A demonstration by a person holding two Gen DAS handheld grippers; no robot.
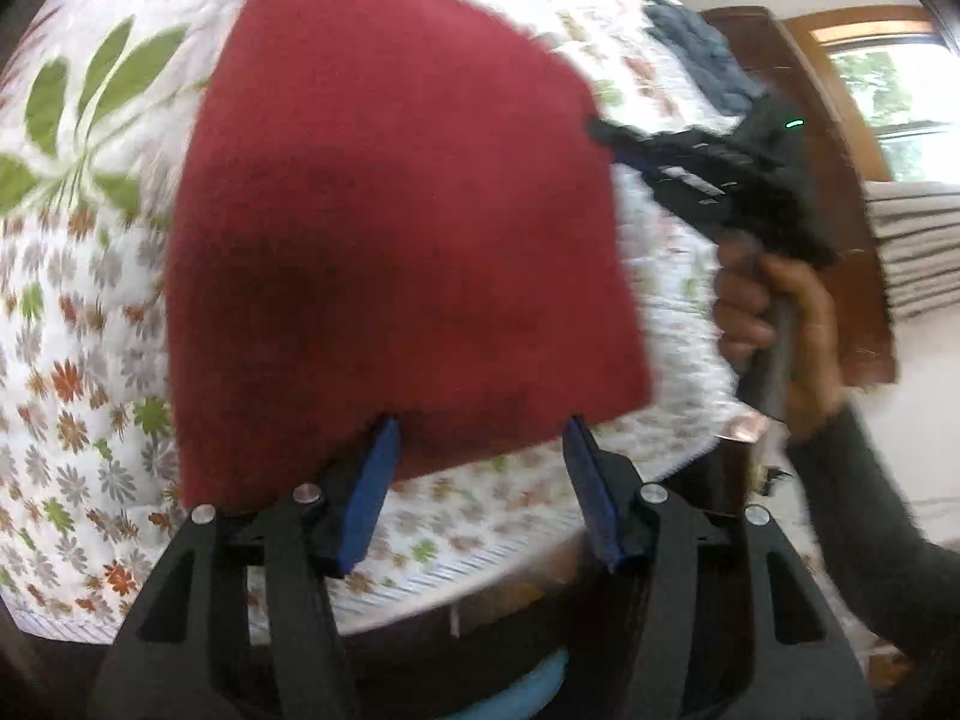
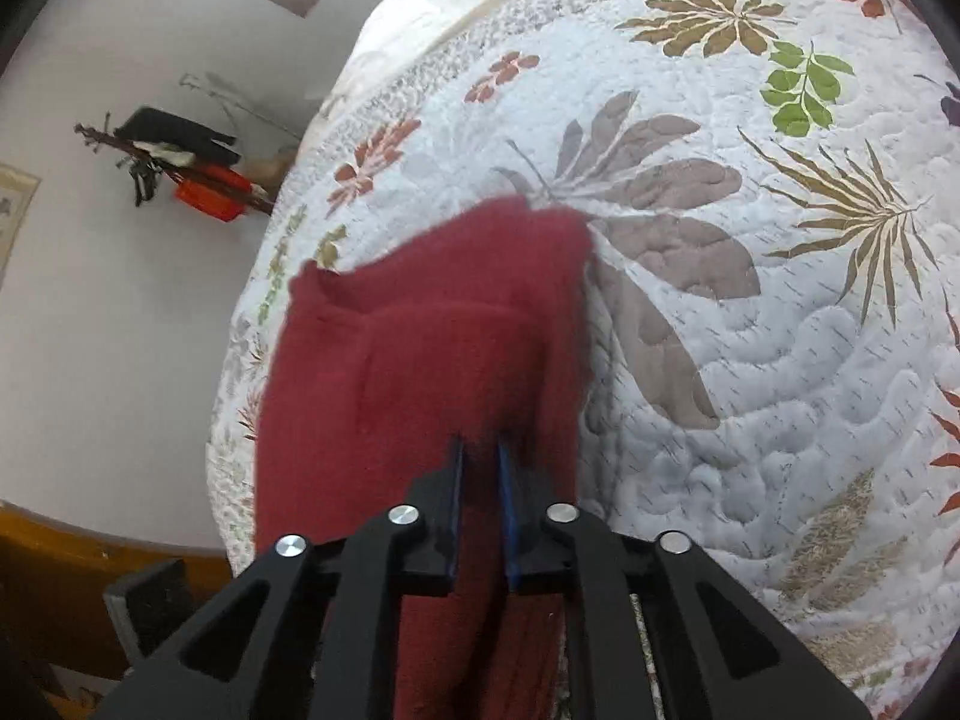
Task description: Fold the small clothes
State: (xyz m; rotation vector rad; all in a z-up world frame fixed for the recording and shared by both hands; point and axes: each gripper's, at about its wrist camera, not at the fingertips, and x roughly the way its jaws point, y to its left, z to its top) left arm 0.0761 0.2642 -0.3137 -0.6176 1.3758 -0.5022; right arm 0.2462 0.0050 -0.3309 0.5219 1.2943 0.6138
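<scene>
- One red garment (image 1: 396,228) is held up above the flowered quilt (image 1: 78,312) of a bed; its exact kind cannot be told, since both views are blurred
- The right gripper (image 2: 480,468) is seen pressed nearly together on a bunched edge of the red cloth, which runs between the blue pads (image 2: 509,516) and hangs down past them
- In the left wrist view the same right gripper is seen at the cloth's right-hand corner, held by a hand (image 1: 774,324) in a dark sleeve
- The left gripper (image 1: 480,438) is spread wide, its tips just at the lower hem of the cloth; nothing is pinched by it, and whether the hem is touched cannot be told
- The step in hand is judged to be the taking of a second corner, so that the cloth can be stretched flat before a fold is made
- For this to be done well, the left fingers should be closed on the hem close to a corner, not mid-edge, and only one layer should be caught; the cloth should be kept taut between both grips
- The long axis of the garment runs roughly from the left gripper away up the frame, with its far end toward the top of the left view; in the right view it runs from the gripper forward over the bed
- A dark blue cloth (image 1: 696,42) lies well apart near the bed's far edge
</scene>
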